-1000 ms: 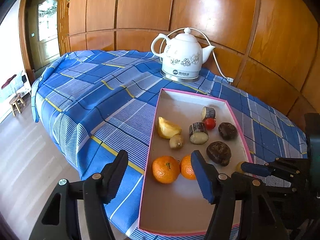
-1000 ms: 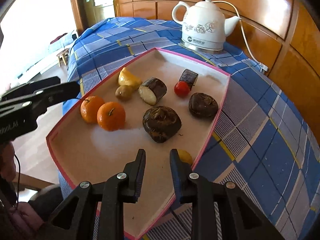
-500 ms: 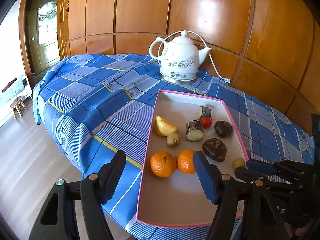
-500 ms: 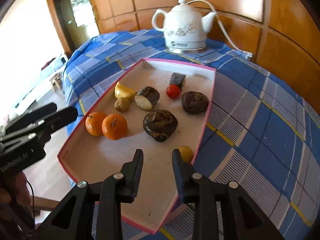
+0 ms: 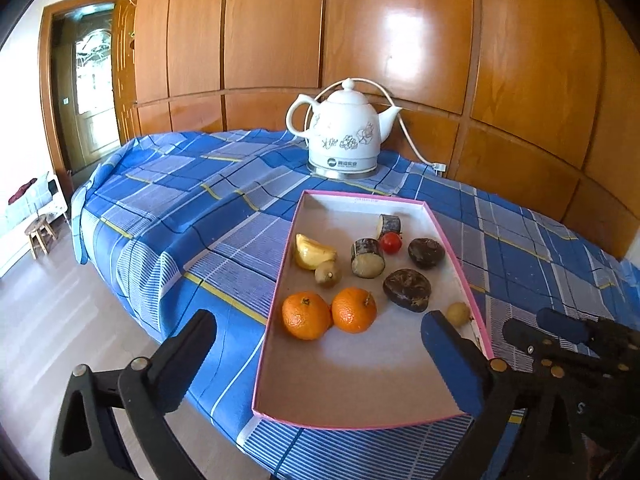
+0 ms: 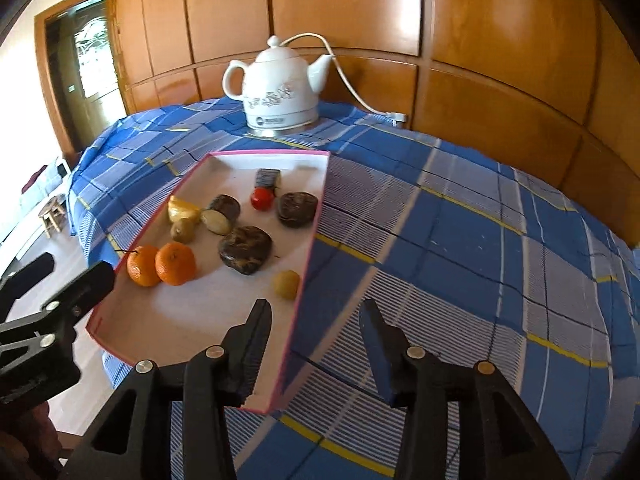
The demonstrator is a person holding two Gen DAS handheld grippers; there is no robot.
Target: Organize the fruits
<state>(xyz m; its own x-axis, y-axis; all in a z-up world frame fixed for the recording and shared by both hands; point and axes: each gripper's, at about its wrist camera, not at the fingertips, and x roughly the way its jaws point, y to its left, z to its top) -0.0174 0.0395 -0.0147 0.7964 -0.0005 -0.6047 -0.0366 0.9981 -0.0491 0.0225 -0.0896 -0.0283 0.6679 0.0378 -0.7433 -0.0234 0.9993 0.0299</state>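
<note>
A shallow pink-rimmed box [image 5: 452, 240] lies on the blue plaid cloth. It holds two oranges [image 5: 306, 315], a yellow wedge [image 5: 312, 254], a small kiwi [image 5: 328, 273], a cherry tomato [image 5: 391, 242], two cut dark-skinned pieces [image 5: 367, 258], two dark brown lumps [image 5: 407, 290] and a small yellow fruit [image 6: 286, 284] by the right rim. My left gripper [image 5: 317, 317] hangs over the box's near left corner, its jaws opening wide and empty. My right gripper [image 6: 315, 306] hovers above the box's near right rim [image 6: 316, 216], jaws opening, nothing between them.
A white floral kettle [image 5: 344, 136] with a cord stands behind the box against the wood-panelled wall. The table's rounded edge drops to the floor on the left, where a small stool [image 5: 40, 232] stands. Bare cloth [image 6: 460, 248] stretches right of the box.
Both grippers have drawn back from the box and their jaws have spread, the left one very wide. The right gripper has rolled and shifted toward the box's right rim.
</note>
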